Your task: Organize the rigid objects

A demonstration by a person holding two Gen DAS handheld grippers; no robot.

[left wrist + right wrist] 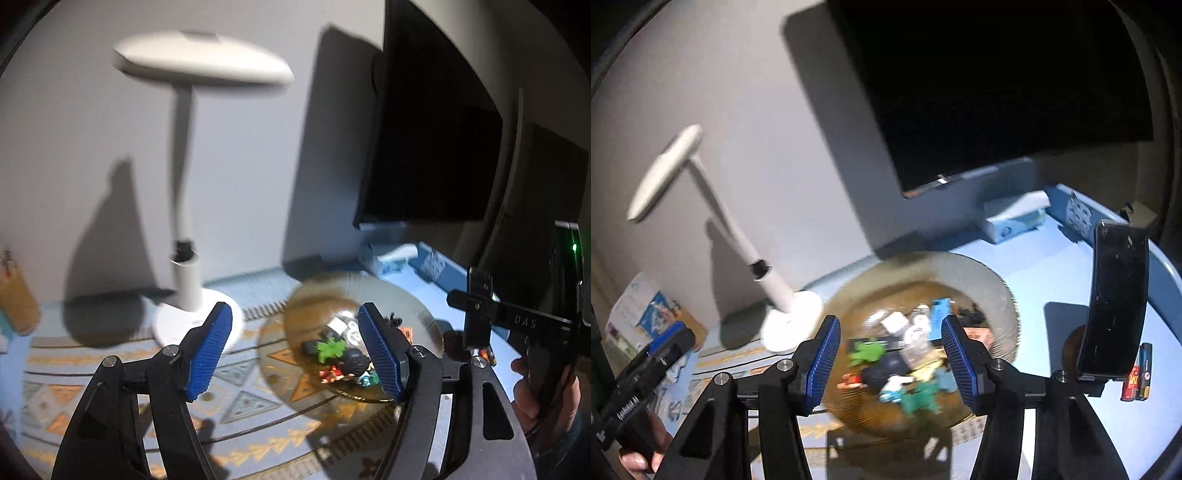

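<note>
Start at the left side of the table [436, 291], where a patterned mat [92, 384] lies beside the white lamp [186, 229], whose base stands near the back edge. Your left gripper [295, 352] hangs above the mat with its jaws parted about halfway and nothing between the blue pads [208, 350]. Your right gripper [888, 363] stands likewise, half open and empty, over the amber glass dish [993, 291].

The task's things are already gathered in that dish, mid-table: a green figure [868, 350], a teal figure [923, 397], a dark round piece [877, 378], a white block [894, 321] and other small toys, heaped and touching. So the step in hand looks like a clean withdrawal or a final check, not a grasp. Lift straight off before swinging sideways, so that neither finger clips the dish's raised rim.

Further right, mind the dark phone [1115, 302] standing upright near the table's right edge, with a small red-and-black pack [1137, 373] beside its foot. A tissue box [1008, 218] sits toward the back right corner under the black monitor [997, 81]. The best open room is the bare blue surface between dish and phone, and the mat to the left; the lamp head overhangs, so keep your left hand low there.
</note>
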